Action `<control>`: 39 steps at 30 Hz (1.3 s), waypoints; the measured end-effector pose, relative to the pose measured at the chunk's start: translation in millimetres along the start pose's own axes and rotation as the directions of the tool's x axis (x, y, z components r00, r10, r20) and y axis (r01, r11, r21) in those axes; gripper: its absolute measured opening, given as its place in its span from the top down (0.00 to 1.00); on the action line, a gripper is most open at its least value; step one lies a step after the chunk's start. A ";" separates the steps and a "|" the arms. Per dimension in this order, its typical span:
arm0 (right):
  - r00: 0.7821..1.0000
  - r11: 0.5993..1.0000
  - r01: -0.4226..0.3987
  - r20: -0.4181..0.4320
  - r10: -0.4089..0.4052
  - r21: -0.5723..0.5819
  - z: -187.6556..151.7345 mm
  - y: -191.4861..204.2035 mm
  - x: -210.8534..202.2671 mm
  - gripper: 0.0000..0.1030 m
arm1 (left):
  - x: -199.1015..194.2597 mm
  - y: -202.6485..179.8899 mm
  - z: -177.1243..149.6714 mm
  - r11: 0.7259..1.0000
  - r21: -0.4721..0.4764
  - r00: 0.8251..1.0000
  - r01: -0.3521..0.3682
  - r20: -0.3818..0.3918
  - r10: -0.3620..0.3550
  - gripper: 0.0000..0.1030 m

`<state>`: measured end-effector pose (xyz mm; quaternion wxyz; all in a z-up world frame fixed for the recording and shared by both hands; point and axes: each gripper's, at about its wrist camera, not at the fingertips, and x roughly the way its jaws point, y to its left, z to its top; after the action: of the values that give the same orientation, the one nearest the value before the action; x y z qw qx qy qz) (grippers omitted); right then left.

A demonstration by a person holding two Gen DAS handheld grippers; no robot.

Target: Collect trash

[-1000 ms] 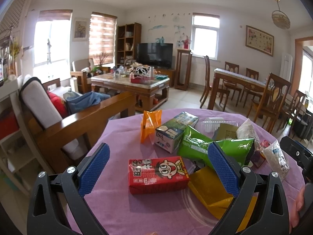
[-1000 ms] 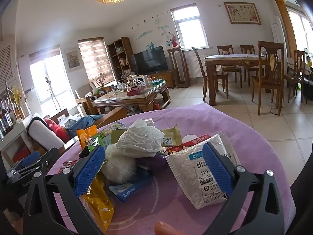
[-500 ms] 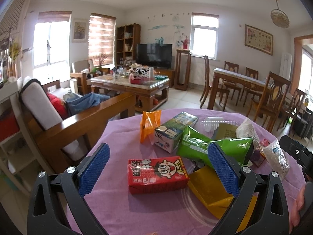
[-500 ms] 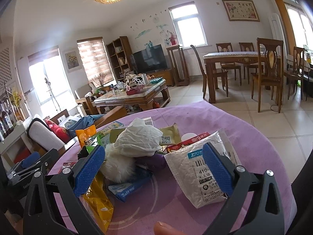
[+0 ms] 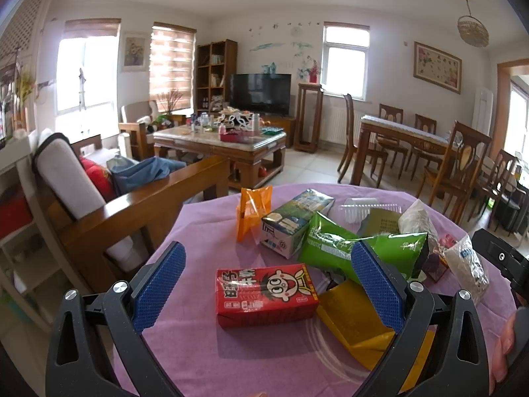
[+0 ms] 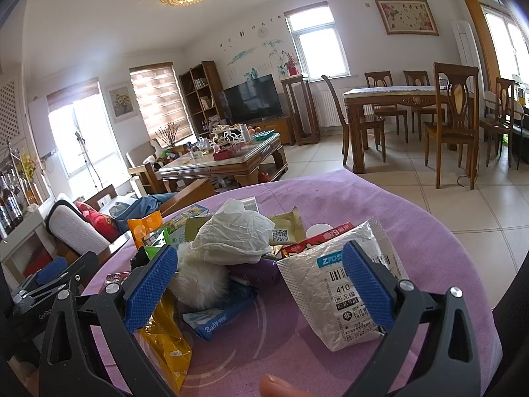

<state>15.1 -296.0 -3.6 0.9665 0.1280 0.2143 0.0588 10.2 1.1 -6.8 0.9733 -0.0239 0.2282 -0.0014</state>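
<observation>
Trash lies piled on a round table with a purple cloth (image 5: 205, 337). In the left wrist view, my left gripper (image 5: 264, 284) is open above the near edge, straddling a red drink carton (image 5: 264, 292). Behind it lie a green snack bag (image 5: 360, 248), a green-white carton (image 5: 294, 221), an orange wrapper (image 5: 253, 211) and a yellow bag (image 5: 357, 324). In the right wrist view, my right gripper (image 6: 261, 284) is open over the cloth (image 6: 330, 195), with a silver courier bag (image 6: 340, 284), crumpled white tissue (image 6: 234, 235), a white fluffy ball (image 6: 198, 284) and a blue tissue pack (image 6: 218, 317) between its fingers.
A wooden sofa (image 5: 109, 211) stands against the table's left side. A coffee table (image 5: 224, 149), TV and bookshelf are farther back. A dining table with chairs (image 5: 429, 152) is at the right. The left gripper's body (image 6: 43, 281) shows at the right view's left edge.
</observation>
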 end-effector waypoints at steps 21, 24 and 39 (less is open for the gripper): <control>1.000 1.000 0.001 -0.003 -0.001 0.004 0.4 0.3 -0.3 0.05 | -0.1 0.2 0.2 1.000 -0.001 1.000 0.001 -0.001 -0.001 0.04; 1.000 1.000 0.001 -0.003 -0.001 0.004 0.3 0.1 -0.2 0.04 | -0.1 0.2 0.2 1.000 -0.002 1.000 0.001 -0.001 -0.001 0.04; 0.990 0.993 -0.115 -0.089 0.113 -0.019 43.9 -8.7 9.6 0.05 | 52.3 88.8 12.5 0.923 -0.048 0.891 0.382 -0.244 -0.382 0.04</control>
<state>43.1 -312.5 28.6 0.9527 0.1257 0.2483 0.1220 61.9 89.7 -23.0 0.9176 -0.0673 0.3394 -0.1957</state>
